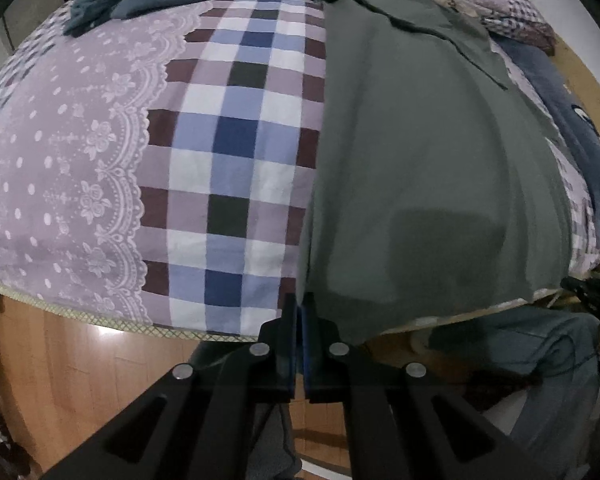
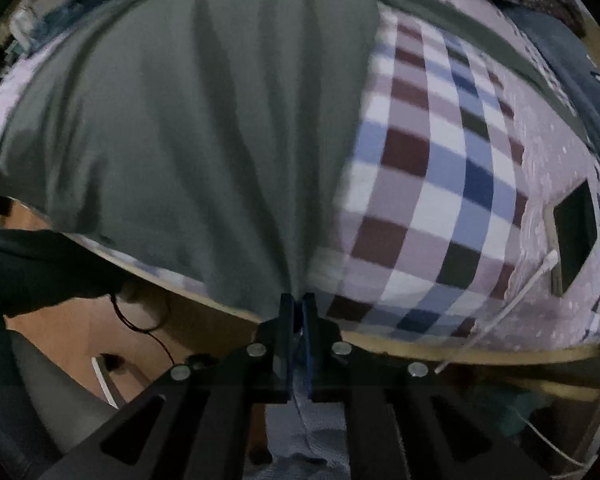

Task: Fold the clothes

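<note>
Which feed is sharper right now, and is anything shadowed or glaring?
Left wrist view: sharper; dark shadow on the grey-green cotton garment near the left tongs, glare on the wooden floor. Right wrist view: motion-blurred checked bedsheet; the right tongs stay crisp.

Dim indoor light is leaving both fisheye views murky and bowing at their black edges, a soft glare is showing on the wooden floor (image 1: 96,344), and motion blur is smearing the checked bedspread (image 2: 432,184) in the right view.
</note>
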`<state>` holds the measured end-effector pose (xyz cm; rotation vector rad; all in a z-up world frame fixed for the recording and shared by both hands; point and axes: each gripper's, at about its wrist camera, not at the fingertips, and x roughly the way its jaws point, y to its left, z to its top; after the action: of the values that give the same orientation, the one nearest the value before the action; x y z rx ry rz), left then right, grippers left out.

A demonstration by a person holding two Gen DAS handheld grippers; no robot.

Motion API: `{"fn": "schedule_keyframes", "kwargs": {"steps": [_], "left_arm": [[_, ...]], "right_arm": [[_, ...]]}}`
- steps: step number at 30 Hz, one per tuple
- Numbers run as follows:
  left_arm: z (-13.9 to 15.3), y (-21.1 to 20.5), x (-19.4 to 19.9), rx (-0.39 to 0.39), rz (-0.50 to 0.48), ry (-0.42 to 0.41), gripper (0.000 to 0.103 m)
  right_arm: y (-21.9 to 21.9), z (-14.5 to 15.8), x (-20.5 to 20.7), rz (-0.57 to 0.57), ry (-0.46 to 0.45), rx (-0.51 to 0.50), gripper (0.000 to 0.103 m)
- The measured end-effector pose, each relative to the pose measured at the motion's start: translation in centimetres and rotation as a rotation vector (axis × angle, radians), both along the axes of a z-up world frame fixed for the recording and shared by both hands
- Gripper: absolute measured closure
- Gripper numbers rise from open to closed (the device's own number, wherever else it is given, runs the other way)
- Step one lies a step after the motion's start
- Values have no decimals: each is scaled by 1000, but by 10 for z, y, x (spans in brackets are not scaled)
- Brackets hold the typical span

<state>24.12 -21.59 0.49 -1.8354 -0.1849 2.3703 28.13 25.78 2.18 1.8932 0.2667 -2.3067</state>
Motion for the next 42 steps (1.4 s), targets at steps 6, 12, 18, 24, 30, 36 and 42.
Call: {"fn": "schedule_keyframes", "kwargs": {"steps": [6, 12, 18, 24, 30, 36, 42], "left_arm": [[12, -14, -1, 65, 60, 31, 100], [67, -28, 22, 165, 51, 267, 55], [141, -22, 42, 320, 49, 612, 20], [209, 16, 32, 317, 20, 879, 17], [256, 89, 8, 314, -99, 1005, 16], [278, 183, -46, 266, -174, 1030, 15], [259, 297, -97, 123, -258, 944, 15]], "right_arm": [[19, 11, -7, -32, 4, 13, 69], [30, 68, -18, -78, 152, -36, 57], [38, 154, -18, -141, 501, -273, 34], [35, 198, -9, -166, 847, -426, 13], [48, 252, -13, -174, 1139, -533, 7], [85, 286, -34, -178, 1248, -634, 6], [126, 248, -65, -307, 1214, -486, 6]]}}
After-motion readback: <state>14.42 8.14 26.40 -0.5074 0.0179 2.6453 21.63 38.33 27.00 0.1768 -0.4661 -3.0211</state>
